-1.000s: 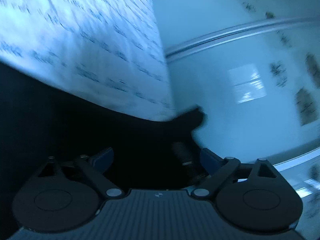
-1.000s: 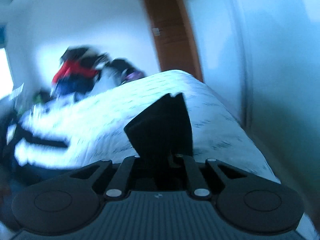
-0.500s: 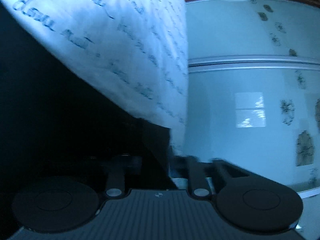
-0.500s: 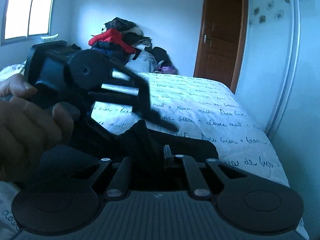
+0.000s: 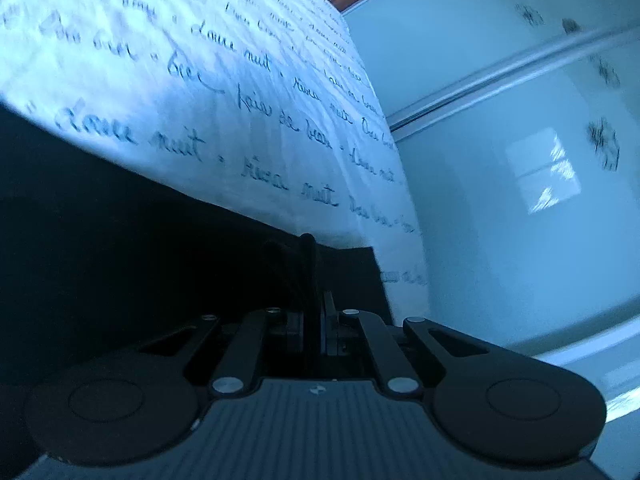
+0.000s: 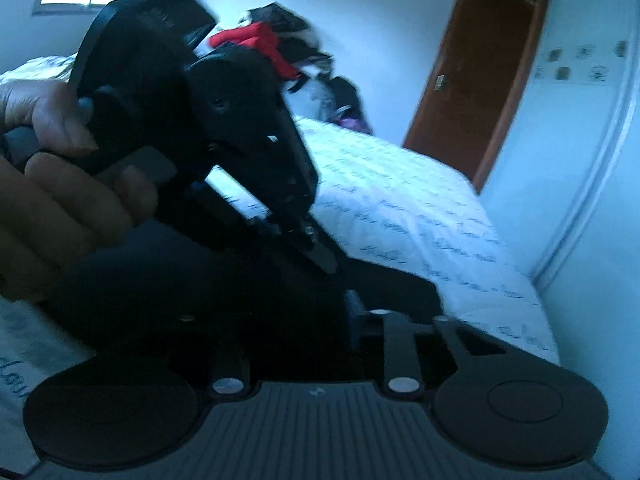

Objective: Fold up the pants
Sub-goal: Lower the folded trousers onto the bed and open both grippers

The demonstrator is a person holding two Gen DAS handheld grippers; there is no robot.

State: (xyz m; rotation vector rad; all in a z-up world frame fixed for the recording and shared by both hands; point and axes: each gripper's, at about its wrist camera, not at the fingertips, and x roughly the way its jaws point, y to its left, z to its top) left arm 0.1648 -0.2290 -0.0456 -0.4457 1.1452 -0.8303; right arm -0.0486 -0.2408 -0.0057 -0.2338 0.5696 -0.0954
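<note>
My left gripper (image 5: 314, 300) is clenched on a fold of the black pants (image 5: 120, 264) — they lie on the bed (image 5: 224, 92). My right gripper (image 6: 304, 320) is opening over the pants beside it — whether cloth sits between its fingers, I cannot tell

R wrist view: right gripper (image 6: 320, 312) low in frame, jaws opening, black pants (image 6: 248, 280) bunched between them; can't tell if pads still press the cloth. Left gripper (image 6: 320, 256) comes in from upper left, held by a hand (image 6: 60, 168), tip on the pants. Bed (image 6: 400, 208) w/ white script-print cover behind, clothes pile (image 6: 280, 48) far, brown door (image 6: 480, 72) far right
</note>
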